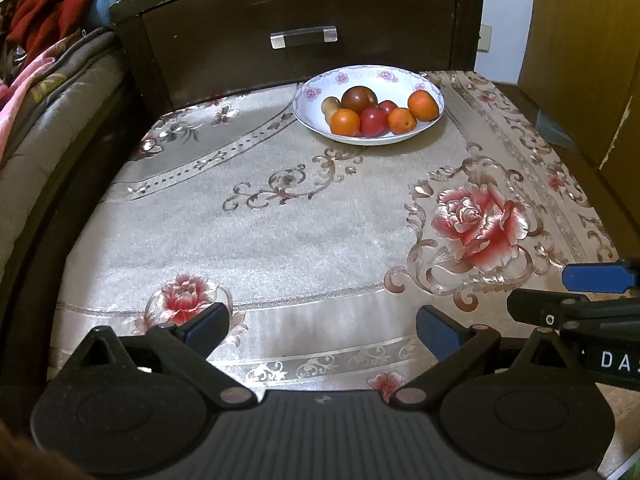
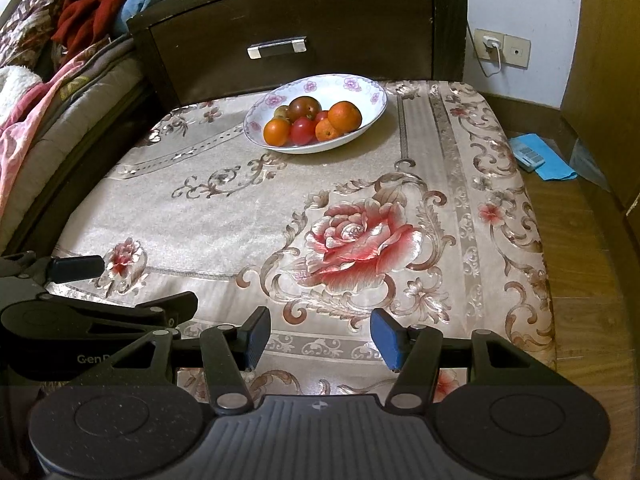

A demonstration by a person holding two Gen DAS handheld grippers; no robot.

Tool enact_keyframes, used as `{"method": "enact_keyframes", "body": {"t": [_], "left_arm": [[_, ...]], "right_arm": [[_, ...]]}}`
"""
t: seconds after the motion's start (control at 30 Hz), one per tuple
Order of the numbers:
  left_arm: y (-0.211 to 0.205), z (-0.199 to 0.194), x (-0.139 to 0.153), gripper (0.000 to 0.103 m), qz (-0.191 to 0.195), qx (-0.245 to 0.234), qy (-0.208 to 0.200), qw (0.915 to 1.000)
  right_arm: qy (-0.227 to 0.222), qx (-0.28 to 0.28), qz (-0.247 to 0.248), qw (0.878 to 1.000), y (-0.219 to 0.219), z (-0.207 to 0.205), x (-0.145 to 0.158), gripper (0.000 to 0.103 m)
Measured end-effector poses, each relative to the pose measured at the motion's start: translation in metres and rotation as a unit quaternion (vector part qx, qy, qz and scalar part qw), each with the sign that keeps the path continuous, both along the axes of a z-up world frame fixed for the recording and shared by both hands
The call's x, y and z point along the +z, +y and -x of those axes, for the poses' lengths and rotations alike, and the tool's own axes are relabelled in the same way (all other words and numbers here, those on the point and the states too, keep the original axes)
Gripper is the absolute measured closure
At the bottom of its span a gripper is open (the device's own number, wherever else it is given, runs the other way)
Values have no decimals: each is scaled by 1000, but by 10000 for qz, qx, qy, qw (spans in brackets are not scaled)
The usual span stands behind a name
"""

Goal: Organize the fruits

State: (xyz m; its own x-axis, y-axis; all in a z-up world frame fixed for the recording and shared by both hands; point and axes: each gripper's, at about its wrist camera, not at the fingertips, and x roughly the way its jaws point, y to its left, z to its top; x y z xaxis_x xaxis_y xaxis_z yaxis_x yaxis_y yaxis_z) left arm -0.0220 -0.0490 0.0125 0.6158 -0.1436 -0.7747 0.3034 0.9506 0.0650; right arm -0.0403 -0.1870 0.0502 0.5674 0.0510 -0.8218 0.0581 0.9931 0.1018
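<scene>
A white bowl (image 1: pixel 428 80) (image 2: pixel 372 92) with a floral rim stands at the far side of the cloth-covered table (image 1: pixel 304 232) (image 2: pixel 224 216). It holds several fruits: oranges (image 1: pixel 423 105) (image 2: pixel 345 116), red tomatoes (image 1: pixel 374 121) (image 2: pixel 303 130), a dark tomato (image 1: pixel 359 98) (image 2: pixel 305 108) and a small brownish fruit (image 1: pixel 330 106). My left gripper (image 1: pixel 322 332) hovers open over the near edge, nothing between its fingers. My right gripper (image 2: pixel 321 340) is also open and empty, well short of the bowl. Each gripper shows at the edge of the other's view.
A dark wooden drawer front (image 1: pixel 304 20) (image 2: pixel 296 20) with a metal handle (image 1: pixel 303 36) rises right behind the bowl. A bed with blankets (image 1: pixel 44 80) (image 2: pixel 36 92) lies to the left. At right are wooden floor, a blue item (image 2: pixel 540 156) and a wall socket (image 2: pixel 490 44).
</scene>
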Motion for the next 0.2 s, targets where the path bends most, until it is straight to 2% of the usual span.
{"method": "enact_keyframes", "body": {"t": [0.2], "left_arm": [[0, 1, 0, 0, -17, 19, -54, 10000]], "right_arm": [[13, -9, 3, 10000, 0, -1, -1, 52]]}}
